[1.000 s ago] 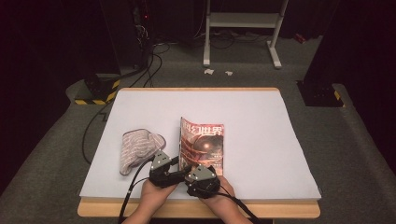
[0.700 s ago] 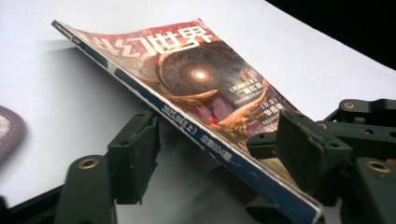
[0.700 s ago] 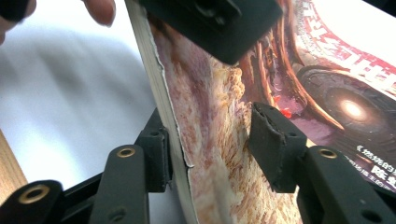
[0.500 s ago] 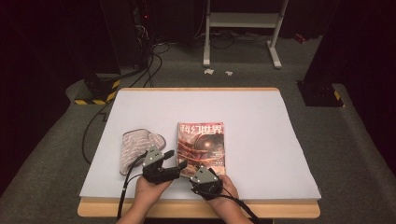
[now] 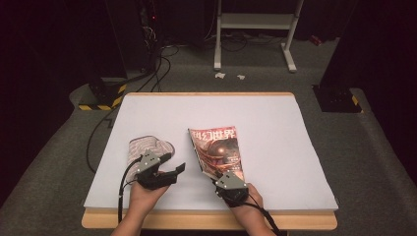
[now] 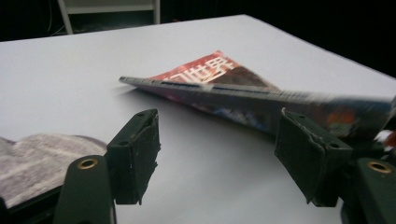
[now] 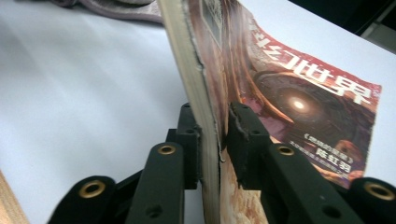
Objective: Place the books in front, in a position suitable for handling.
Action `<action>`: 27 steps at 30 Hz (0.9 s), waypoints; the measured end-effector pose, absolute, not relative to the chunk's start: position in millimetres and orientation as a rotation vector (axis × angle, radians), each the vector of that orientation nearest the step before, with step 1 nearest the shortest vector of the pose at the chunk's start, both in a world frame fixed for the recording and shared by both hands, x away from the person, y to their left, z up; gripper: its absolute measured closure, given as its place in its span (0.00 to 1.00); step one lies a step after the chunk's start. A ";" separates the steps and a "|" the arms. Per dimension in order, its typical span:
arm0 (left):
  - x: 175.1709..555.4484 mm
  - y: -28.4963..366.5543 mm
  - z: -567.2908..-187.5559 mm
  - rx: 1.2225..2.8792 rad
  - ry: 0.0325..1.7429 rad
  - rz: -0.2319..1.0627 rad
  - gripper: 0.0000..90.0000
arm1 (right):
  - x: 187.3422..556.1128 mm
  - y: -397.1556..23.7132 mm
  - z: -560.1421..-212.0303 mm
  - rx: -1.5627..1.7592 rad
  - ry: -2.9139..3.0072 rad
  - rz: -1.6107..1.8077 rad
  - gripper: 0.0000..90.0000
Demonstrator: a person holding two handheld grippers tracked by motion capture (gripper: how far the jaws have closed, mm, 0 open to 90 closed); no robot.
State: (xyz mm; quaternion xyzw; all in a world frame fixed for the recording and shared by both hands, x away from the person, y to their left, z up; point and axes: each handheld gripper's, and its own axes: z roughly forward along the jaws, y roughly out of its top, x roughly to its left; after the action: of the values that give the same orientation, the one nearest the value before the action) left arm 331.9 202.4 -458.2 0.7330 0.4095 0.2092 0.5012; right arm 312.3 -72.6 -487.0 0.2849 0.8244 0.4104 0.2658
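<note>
A magazine [image 5: 219, 150] with a red cover lies on the white table sheet [image 5: 295, 147], its left spine edge tilted up. My right gripper [image 5: 222, 173] holds its near edge. In the right gripper view the jaws have just been closing, and both pads [image 7: 243, 126] now press on the magazine [image 7: 299, 107] where my right gripper [image 7: 215, 116] bites. My left gripper [image 5: 173, 163] stands open left of the magazine after widening, with nothing between its jaws. The left gripper view has the magazine [image 6: 219, 88] beyond my left gripper [image 6: 215, 140].
A striped grey cloth item [image 5: 147, 147] lies just behind my left hand, and the same cloth item [image 6: 37, 158] shows beside the left jaw. The sheet's far and right parts are bare. Cables and a white stand [image 5: 255, 29] are on the floor beyond the table.
My left gripper has drawn away to the left from the magazine's near edge. The right gripper has shifted right along that edge and closed on it. The magazine now sits tilted.
</note>
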 end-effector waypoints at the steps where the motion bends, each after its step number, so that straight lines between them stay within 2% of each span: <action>1: 333.6 203.6 -460.3 1.785 0.993 0.503 0.35 | 312.7 -74.4 -486.4 0.777 2.224 1.113 0.86; 5: 339.0 207.6 -468.0 1.830 1.003 0.477 0.38 | 314.9 -83.3 -483.3 0.787 2.207 1.125 0.90; 7: 340.7 208.9 -471.5 1.865 1.000 0.495 0.41 | 315.6 -87.1 -481.8 0.799 2.203 1.130 0.92; 11: 343.6 212.6 -475.0 1.891 1.016 0.515 0.42 | 317.0 -94.8 -479.0 0.819 2.192 1.151 0.93; 20: 348.8 228.4 -480.5 1.900 1.019 0.534 0.40 | 323.7 -114.7 -466.5 0.875 2.198 1.241 0.93; 24: 351.3 234.8 -481.8 1.892 1.046 0.493 0.33 | 323.6 -112.6 -463.5 0.860 2.193 1.219 0.93; 27: 351.4 237.4 -480.8 1.891 1.063 0.506 0.33 | 320.4 -112.9 -467.3 0.854 2.193 1.207 0.93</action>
State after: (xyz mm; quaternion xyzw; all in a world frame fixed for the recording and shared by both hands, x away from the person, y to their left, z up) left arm 351.4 237.4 -480.8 0.7617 0.4282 0.2038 0.4415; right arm 320.4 -112.9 -467.3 0.3128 0.8037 0.4424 0.2458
